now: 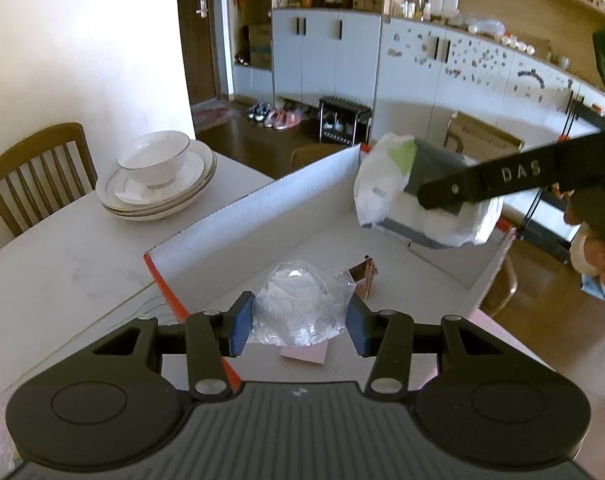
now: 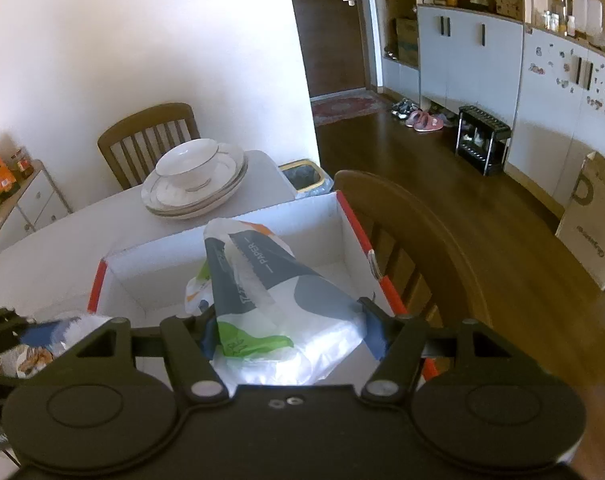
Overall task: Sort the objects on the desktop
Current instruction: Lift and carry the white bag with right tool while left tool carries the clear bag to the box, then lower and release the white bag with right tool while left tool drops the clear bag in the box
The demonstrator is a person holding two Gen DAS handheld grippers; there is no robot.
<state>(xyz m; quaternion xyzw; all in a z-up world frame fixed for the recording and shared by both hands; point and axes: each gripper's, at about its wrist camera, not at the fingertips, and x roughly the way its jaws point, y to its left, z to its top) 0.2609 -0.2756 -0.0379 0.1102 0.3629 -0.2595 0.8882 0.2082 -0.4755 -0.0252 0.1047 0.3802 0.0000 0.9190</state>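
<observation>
- Plainly, the left gripper [image 1: 298, 322] was clamped on a clear bag of white pieces [image 1: 298, 312] over the white box [image 1: 262, 208]; the slick film could slip out.
- The right gripper [image 2: 290, 330] pinched a tissue pack [image 2: 262, 280] above the same box; its loose wrapper could tear or snag the rim.

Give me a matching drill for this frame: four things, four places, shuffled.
Things:
1. tissue pack
2. clear bag
3. bowl
4. pink pad

Places:
A. on the stacked plates
B. in the left tool
C. on the box floor
D. in the right tool, above the box

Pairs: 1-D, 2-B, 3-A, 4-C
</observation>
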